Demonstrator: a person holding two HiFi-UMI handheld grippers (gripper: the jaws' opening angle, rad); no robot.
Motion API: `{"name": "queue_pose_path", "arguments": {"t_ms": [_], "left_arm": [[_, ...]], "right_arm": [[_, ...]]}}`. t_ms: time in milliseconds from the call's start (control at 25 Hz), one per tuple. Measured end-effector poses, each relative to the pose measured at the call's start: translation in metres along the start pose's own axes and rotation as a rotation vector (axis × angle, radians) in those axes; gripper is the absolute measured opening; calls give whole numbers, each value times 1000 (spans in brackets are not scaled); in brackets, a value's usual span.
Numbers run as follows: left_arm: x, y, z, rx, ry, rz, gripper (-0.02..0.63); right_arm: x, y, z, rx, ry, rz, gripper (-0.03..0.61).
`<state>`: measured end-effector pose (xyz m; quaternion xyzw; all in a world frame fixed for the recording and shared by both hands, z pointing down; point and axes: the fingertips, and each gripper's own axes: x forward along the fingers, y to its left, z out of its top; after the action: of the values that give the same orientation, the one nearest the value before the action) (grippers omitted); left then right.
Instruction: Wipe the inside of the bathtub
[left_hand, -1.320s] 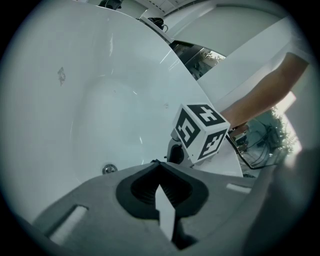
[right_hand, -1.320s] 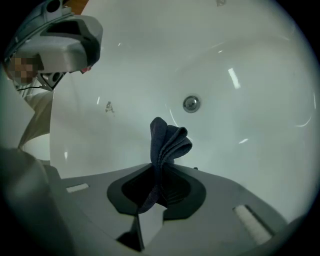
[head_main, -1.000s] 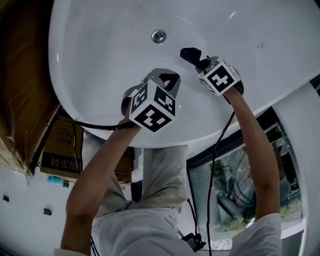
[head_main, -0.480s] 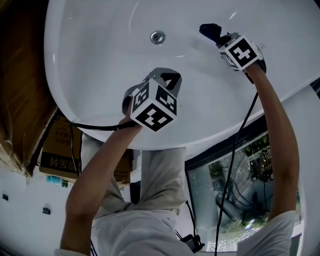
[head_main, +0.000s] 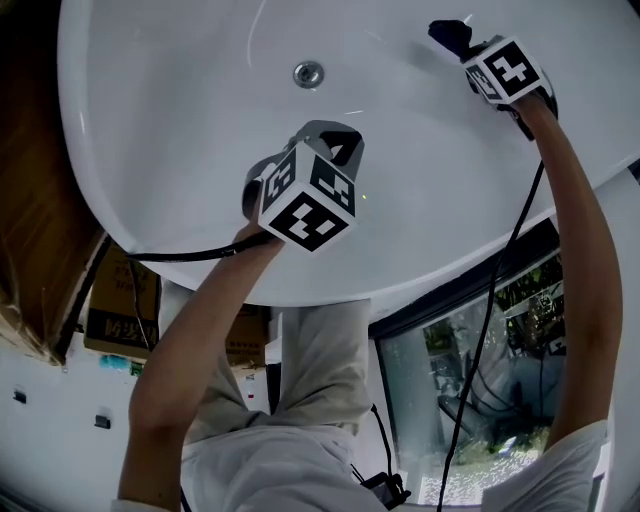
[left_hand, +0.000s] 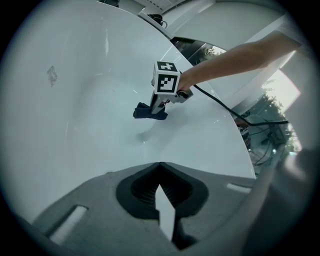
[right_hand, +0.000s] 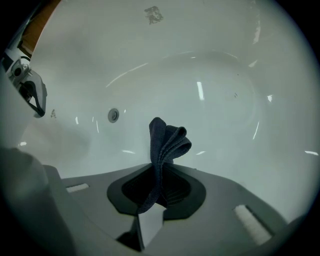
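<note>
Two tongs we hold inside the tub (head_main: 180, 120): the right tongs (right_hand: 162, 174) pinch a dark cloth (right_hand: 167, 140), the left tongs (left_hand: 160, 170) are pressed together, empty.

Cloth (head_main: 448, 35) partly behind right gripper (head_main: 466, 47)

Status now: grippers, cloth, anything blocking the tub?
Left gripper shut, empty. Right gripper shut on dark folded cloth, at white bathtub's inner wall, beyond round metal drain. No obstruction visible.

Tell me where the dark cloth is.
The dark cloth is at the head view's upper right, clamped in the right hand-held gripper inside the bathtub, right of the drain.
</note>
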<state>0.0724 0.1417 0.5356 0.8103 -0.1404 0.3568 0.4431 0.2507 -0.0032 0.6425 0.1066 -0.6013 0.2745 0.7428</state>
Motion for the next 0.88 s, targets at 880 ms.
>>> {"name": "queue_pose_path", "arguments": {"t_ms": [880], "left_arm": [[27, 1, 2, -13, 36, -10, 0]], "right_arm": [[22, -46, -55, 12, 242, -160, 52]]}}
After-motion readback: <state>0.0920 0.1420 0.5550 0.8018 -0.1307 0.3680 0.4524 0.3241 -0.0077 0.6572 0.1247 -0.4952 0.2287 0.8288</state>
